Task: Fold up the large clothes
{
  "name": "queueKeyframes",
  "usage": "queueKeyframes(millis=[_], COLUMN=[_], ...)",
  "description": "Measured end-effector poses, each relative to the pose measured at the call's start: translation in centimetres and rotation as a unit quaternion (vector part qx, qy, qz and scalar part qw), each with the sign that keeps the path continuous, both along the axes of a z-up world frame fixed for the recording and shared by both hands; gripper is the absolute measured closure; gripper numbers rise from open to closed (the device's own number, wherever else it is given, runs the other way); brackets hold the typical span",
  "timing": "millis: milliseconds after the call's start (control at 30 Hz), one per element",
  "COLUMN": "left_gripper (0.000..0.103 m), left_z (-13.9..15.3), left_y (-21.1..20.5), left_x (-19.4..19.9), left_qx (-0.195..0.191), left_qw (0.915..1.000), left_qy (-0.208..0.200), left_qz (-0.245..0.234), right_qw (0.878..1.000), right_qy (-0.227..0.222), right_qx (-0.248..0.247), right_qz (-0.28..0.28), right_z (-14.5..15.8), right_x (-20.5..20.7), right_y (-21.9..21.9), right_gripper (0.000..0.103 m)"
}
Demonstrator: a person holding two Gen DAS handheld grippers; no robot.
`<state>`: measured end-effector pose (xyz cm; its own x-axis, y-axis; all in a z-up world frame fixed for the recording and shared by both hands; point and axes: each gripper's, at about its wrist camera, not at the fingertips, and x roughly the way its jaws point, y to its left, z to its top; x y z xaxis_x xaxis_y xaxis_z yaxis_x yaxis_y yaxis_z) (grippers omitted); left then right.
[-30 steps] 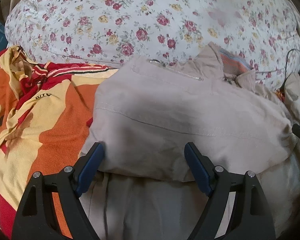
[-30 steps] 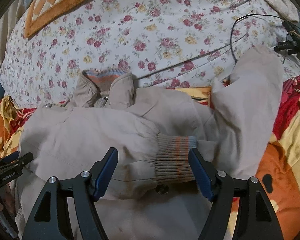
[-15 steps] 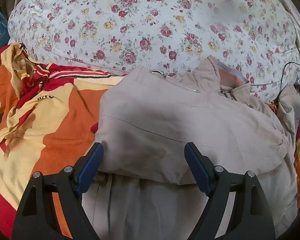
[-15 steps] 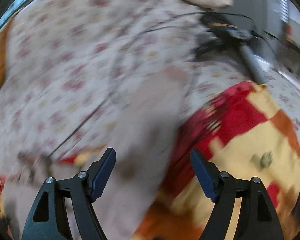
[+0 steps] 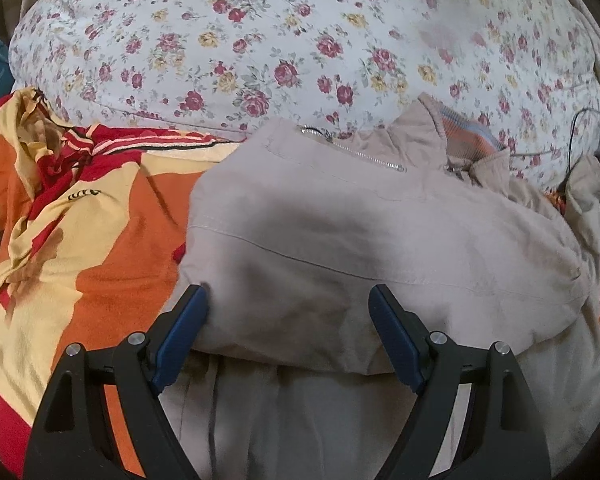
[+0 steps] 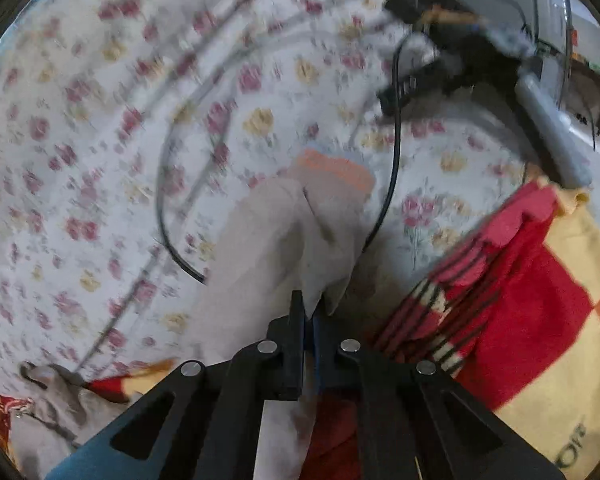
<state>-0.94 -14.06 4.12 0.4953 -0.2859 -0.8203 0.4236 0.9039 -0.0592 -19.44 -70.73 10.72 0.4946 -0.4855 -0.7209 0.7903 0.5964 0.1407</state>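
Beige zip-up jacket point(image 5: 340, 240) of soft cotton lay on the orange, red and yellow blanket point(image 5: 79, 248), its collar end against the white rose-print quilt point(image 5: 259, 40), one sleeve already folded across the body. The left gripper point(image 5: 287, 320) hovered over that folded sleeve with its blue-padded jaws spread wide, holding nothing. The right gripper point(image 6: 308, 312) had its jaws pinched shut on the fabric of the other sleeve point(image 6: 283, 232), the beige tube ending in an orange-striped ribbed cuff point(image 6: 336, 168) and lying out over the quilt.

The risk, as I judged it, was the thin black cable point(image 6: 392, 160) curving just beside that cuff (it ran up toward dark equipment at the bed's far edge): pulling the sleeve inward could snag and drag it. The pinch also looked shallow, so the fabric might slip free mid-fold, and the piled sleeve under the left gripper could slide off with nothing pressing it.

Compared with a second before, the right gripper had swung away from the folded cuff, open then, and had since closed on the outstretched sleeve; the left gripper had barely shifted.
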Motion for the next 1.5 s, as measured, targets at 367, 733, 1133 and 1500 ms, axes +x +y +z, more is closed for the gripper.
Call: queueKeyframes(millis=[367, 733, 1133, 1500], left_gripper=[0.020, 0.020, 0.020, 0.020], left_z=[3.3, 3.5, 3.5, 5.4], left_y=[2.9, 6.0, 5.3, 7.1], left_x=[0.7, 2.4, 2.5, 3.3], left_qx=[-0.062, -0.113, -0.109, -0.154], left_qw=[0.9975, 0.9909, 0.9908, 0.9851], left_qy=[-0.008, 0.021, 0.036, 0.023], left_qz=[0.033, 0.070, 0.071, 0.073], right_qw=[0.970, 0.892, 0.936, 0.859], right_qy=[-0.104, 0.048, -0.017, -0.124], right_qx=[-0.055, 0.092, 0.180, 0.351], right_qz=[0.211, 0.440, 0.303, 0.352], right_z=[12.7, -2.1, -3.6, -3.2], right_x=[0.6, 9.2, 4.7, 12.0], right_y=[17.5, 38.5, 30.7, 33.0], right_gripper=[0.101, 0.072, 0.042, 0.041])
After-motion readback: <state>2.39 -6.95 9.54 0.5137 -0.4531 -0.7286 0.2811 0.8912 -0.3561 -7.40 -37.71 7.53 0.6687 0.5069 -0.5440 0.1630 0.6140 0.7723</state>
